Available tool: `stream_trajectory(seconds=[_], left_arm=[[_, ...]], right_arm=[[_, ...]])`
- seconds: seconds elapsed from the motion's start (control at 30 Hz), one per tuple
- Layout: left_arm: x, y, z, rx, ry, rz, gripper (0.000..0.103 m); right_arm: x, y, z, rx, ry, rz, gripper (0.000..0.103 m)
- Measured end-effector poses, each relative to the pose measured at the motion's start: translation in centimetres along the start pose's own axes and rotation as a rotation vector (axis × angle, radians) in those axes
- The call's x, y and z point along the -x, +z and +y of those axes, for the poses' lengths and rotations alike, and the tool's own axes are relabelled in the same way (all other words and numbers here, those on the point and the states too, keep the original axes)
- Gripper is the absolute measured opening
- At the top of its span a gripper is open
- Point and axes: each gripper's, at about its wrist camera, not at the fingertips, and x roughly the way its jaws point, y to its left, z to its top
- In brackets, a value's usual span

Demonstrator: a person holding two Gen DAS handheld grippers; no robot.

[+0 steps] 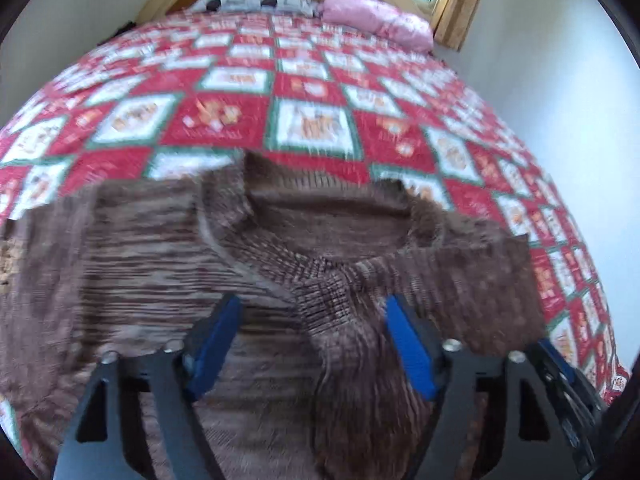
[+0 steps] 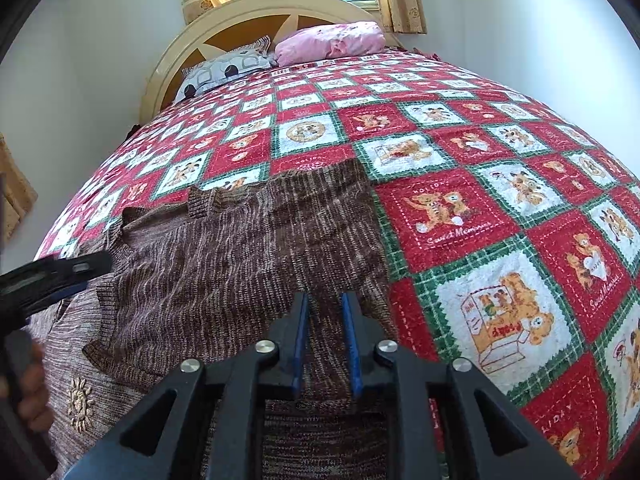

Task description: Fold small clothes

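Note:
A brown knitted sweater (image 1: 168, 256) lies on the bed, neck opening facing away. In the left wrist view, which is motion-blurred, my left gripper (image 1: 312, 308) hovers over the sweater just below the collar, blue pads wide apart and empty. In the right wrist view the sweater (image 2: 240, 248) shows with a sleeve folded across its body. My right gripper (image 2: 326, 300) is narrowly closed on a fold of the sweater's right edge, with fabric between the blue pads. The left gripper (image 2: 52, 272) appears at the left edge of that view.
A red, white and green checked quilt (image 2: 480, 200) covers the bed. A grey patterned pillow (image 2: 224, 68) and a pink pillow (image 2: 332, 40) lie by the wooden headboard (image 2: 248, 20). White walls flank the bed; a curtained window is behind it.

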Motion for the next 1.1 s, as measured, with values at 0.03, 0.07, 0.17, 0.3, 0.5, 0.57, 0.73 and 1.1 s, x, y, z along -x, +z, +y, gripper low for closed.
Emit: stream_trajectory(seconds=[0.03, 0.07, 0.17, 0.3, 0.5, 0.57, 0.73, 1.1], left_arm=[[0.1, -0.2, -0.4, -0.023, 0.016, -0.029, 0.072], [0.2, -0.4, -0.9, -0.054, 0.025, -0.049, 0.068], [0.2, -0.9, -2.4, -0.165, 0.06, -0.077, 0.033], [0.3, -0.1, -2.0, -0.157, 0.046, -0.08, 0.016], [0.0, 1.2, 0.8, -0.048, 0.135, -0.094, 0.062], [0.6, 1.2, 1.4, -0.051, 0.188, -0.111, 0.071], [4.5, -0.9, 4.4, -0.005, 0.166, -0.138, 0.088], [15.5, -6.4, 23.0, 0.405, 0.424, -0.286, 0.096]], right_arm=[[0.0, 0.0, 0.1, 0.006, 0.008, 0.0, 0.03], [0.0, 0.0, 0.2, 0.011, 0.01, 0.0, 0.032], [-0.1, 0.0, 0.4, 0.02, 0.008, 0.003, 0.035], [-0.1, 0.0, 0.3, 0.013, 0.015, 0.003, 0.035], [-0.1, 0.0, 0.2, 0.014, 0.014, 0.003, 0.035], [-0.1, 0.0, 0.2, 0.015, 0.013, 0.004, 0.035], [-0.1, 0.0, 0.2, 0.009, 0.02, 0.002, 0.035], [-0.1, 0.0, 0.1, 0.009, 0.021, 0.001, 0.035]])
